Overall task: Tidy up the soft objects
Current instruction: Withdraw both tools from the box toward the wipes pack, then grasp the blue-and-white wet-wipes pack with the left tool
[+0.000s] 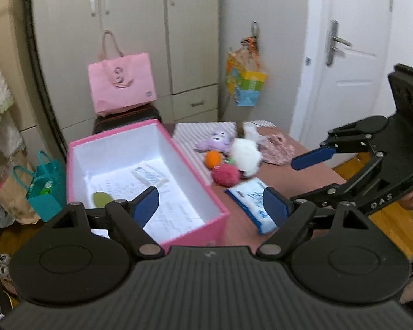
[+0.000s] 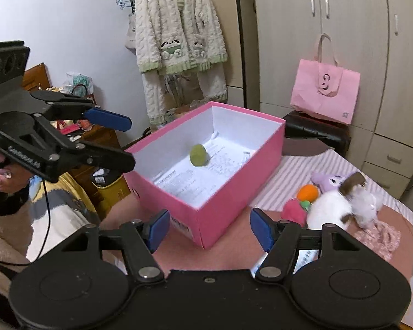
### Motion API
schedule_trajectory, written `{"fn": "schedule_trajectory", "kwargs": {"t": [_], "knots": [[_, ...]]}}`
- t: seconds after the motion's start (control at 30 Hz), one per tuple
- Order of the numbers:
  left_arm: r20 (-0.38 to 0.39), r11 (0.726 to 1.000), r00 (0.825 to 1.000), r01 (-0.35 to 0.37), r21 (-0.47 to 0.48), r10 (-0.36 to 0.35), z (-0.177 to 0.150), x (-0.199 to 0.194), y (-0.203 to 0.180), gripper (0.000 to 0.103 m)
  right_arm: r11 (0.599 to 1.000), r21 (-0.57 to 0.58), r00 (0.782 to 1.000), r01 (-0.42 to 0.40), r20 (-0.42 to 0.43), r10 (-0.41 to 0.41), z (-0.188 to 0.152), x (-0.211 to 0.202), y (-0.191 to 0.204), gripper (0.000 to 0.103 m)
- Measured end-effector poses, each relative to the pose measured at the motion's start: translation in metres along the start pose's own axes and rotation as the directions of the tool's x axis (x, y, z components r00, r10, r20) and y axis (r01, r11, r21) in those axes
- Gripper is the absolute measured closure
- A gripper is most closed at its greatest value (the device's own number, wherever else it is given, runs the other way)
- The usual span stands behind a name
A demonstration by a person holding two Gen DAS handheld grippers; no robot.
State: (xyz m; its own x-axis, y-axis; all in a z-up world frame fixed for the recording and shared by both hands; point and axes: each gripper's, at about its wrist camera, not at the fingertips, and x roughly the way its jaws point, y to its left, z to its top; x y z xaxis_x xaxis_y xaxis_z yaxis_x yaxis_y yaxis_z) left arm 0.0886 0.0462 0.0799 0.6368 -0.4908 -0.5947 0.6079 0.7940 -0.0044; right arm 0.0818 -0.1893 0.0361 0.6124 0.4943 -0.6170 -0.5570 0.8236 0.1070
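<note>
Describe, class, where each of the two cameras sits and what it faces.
Left wrist: on the left gripper, facing the pink box and wardrobe; the right gripper enters at right.
Right wrist: on the right gripper, facing the box and hanging pajamas; the left gripper and hand show.
Shared: box, green ball, soft toys.

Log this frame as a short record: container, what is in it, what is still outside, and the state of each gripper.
container: pink box, lid off, white inside, on the table
in box: green ball on printed paper
outside, right of box: pink pom-pom, orange pom-pom, purple plush, white plush, floral cloth
near box front: tissue pack
left gripper: open, holding nothing, above the box's near end
right gripper: open, holding nothing, at the box's near corner
</note>
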Motion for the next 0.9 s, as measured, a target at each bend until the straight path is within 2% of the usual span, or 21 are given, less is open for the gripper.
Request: {"fn": "schedule_trajectory", "kwargs": {"t": [0.23,0.3,0.4,0.6,0.67,0.9], "knots": [[-0.038,0.995,0.995,0.095,0.036,-0.094,-0.010,0.018,-0.039,0.020,1.000,-0.018,1.000,0.001,-0.014,-0.002,-0.034,-0.017,-0.005,0.033],[-0.016,0.996,0.996,0.082,-0.032,-0.083,-0.014,0.023,-0.043,0.020,1.000,-0.028,1.000,0.010,-0.025,-0.011,-0.042,-0.017,-0.007,0.032],[-0.010,0.996,0.996,0.087,-0.034,-0.087,-0.018,0.034,-0.058,0.022,0.999,-0.034,0.999,0.035,-0.031,-0.036,-0.057,-0.016,-0.015,0.031],[-0.064,0.989,0.987,0.145,-0.022,-0.146,-0.025,0.066,-0.081,0.024,0.998,-0.008,0.996,0.068,-0.049,-0.068,-0.082,-0.006,-0.033,0.031],[-0.055,0.989,0.987,0.146,-0.037,-0.148,-0.029,0.077,-0.086,0.026,0.997,-0.017,0.996,0.076,-0.050,-0.077,-0.088,-0.002,-0.040,0.031],[-0.064,0.989,0.989,0.130,-0.075,-0.135,-0.037,0.123,-0.100,0.033,0.995,-0.072,0.997,0.074,0.013,-0.073,-0.106,0.020,-0.060,0.031]]}}
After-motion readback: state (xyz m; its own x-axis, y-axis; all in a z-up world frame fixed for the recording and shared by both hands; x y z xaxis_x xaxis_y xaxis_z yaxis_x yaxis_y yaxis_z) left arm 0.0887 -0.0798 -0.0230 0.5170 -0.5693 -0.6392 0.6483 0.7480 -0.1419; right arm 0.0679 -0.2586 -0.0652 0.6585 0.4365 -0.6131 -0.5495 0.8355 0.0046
